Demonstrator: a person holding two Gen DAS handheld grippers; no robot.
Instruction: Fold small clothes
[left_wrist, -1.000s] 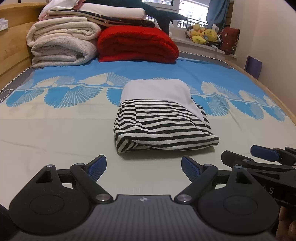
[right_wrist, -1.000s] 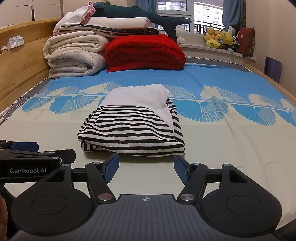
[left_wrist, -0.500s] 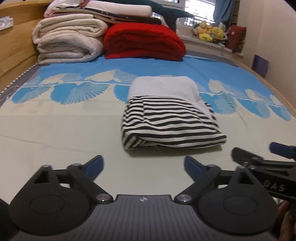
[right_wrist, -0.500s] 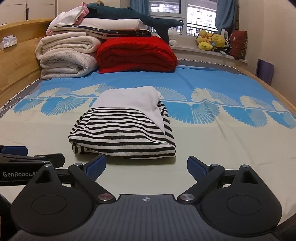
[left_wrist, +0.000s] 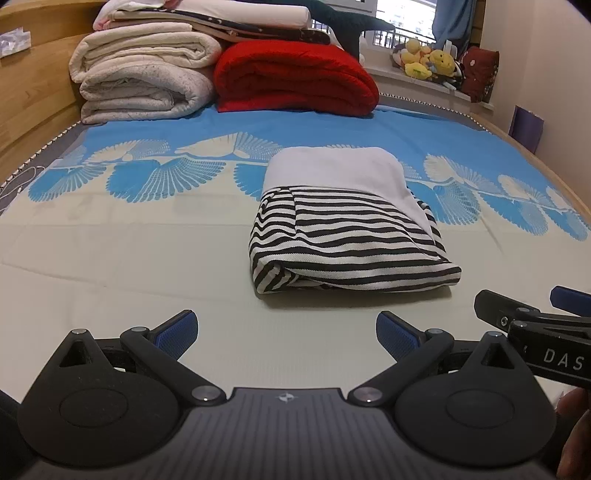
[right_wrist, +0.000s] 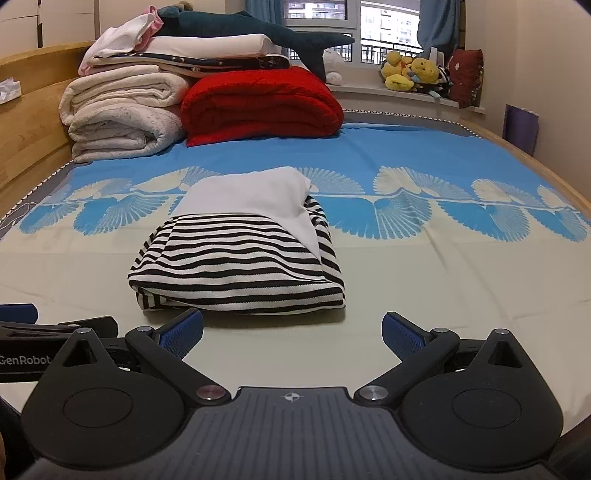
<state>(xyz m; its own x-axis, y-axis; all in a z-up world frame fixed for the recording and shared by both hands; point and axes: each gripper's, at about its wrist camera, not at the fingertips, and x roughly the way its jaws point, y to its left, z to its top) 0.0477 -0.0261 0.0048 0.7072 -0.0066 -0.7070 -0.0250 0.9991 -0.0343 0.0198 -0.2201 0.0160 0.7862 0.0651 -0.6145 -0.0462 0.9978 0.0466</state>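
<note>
One bed, sheet pale at the near end, blue with a fan print beyond. At the far end, two stacks of bedding: cream quilts to the left, one red quilt touching them on the right. One dark plush shark lies on top. One folded garment, black-and-white stripes with a white panel, lies flat mid-bed, alone. Two tools: left tool spread wide, holding nothing, just short of the garment's near edge; right tool likewise wide and empty, near the same edge. Several yellow plush toys on the window sill.
</note>
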